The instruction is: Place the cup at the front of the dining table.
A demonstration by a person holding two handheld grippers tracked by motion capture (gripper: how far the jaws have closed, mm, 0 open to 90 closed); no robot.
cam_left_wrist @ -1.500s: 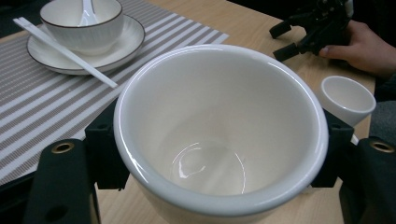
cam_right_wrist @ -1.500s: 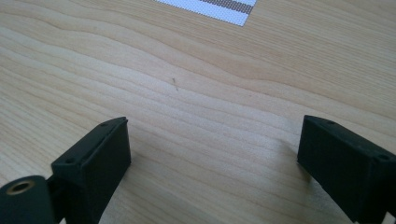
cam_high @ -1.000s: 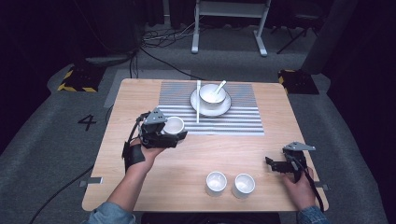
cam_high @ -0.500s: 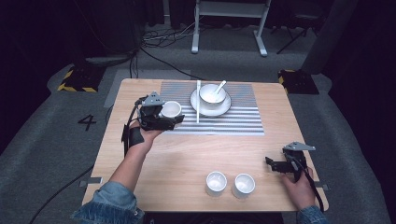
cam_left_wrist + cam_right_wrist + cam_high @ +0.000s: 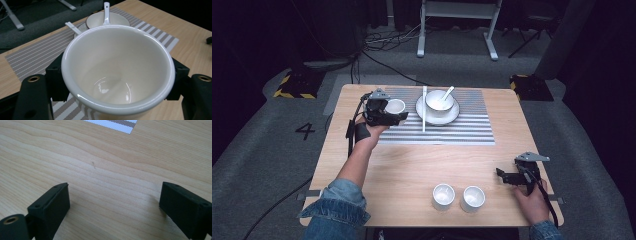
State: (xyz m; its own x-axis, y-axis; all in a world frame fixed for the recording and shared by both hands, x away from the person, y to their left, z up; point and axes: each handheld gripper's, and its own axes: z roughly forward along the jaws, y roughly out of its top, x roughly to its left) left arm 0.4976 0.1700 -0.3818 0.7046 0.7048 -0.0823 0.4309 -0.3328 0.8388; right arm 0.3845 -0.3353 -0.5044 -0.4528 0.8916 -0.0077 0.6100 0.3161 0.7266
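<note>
Your left gripper [image 5: 388,114] clamped white cup [image 5: 395,106], held over placemat's [image 5: 462,131] left end, just left of plate [image 5: 451,116]. Right gripper [image 5: 507,176] stood open, empty, well apart from placemat.

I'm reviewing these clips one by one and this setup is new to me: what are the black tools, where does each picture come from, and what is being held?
A person holds a hand-held two-jaw clamp in each hand. The high view looks down on the wooden table. The other two pictures come from cameras on the clamps. The left gripper is shut on a white cup above the striped mat. The right gripper rests open on bare wood. Also there: a bowl with a spoon on a plate, and two more cups.
</note>
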